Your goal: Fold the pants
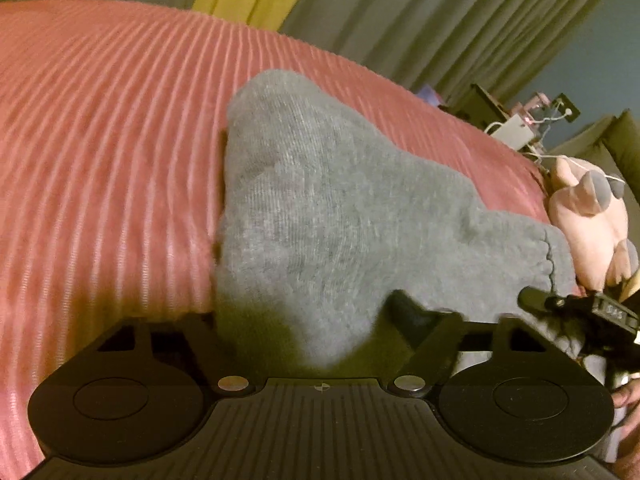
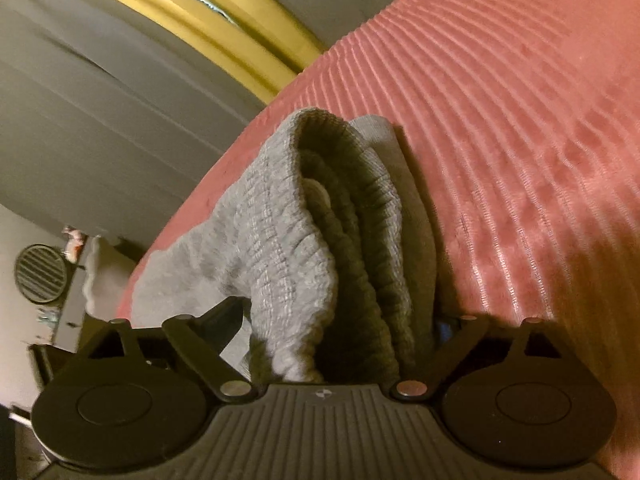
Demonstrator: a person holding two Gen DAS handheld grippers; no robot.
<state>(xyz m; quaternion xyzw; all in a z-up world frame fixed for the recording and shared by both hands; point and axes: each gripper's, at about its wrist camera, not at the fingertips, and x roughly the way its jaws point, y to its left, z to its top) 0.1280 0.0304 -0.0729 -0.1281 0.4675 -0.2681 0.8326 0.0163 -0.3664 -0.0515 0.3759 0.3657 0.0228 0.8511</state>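
Grey knit pants [image 1: 320,216] lie in a folded heap on a pink ribbed bedspread [image 1: 100,140]. My left gripper [image 1: 316,336] is closed on the near edge of the cloth; its fingertips are buried under the fabric. In the right wrist view the ribbed elastic waistband [image 2: 320,232] of the pants bunches up between my right gripper's fingers [image 2: 340,344], which are closed on it. The right gripper also shows at the right edge of the left wrist view [image 1: 576,308], at the pants' other end.
A pink plush toy [image 1: 588,216] lies on the bed beyond the pants. Grey and yellow curtains [image 1: 420,20] hang behind the bed. A shelf with cables and a white box [image 1: 516,128] stands at the far right. A round vent [image 2: 40,278] shows at left beside the bed.
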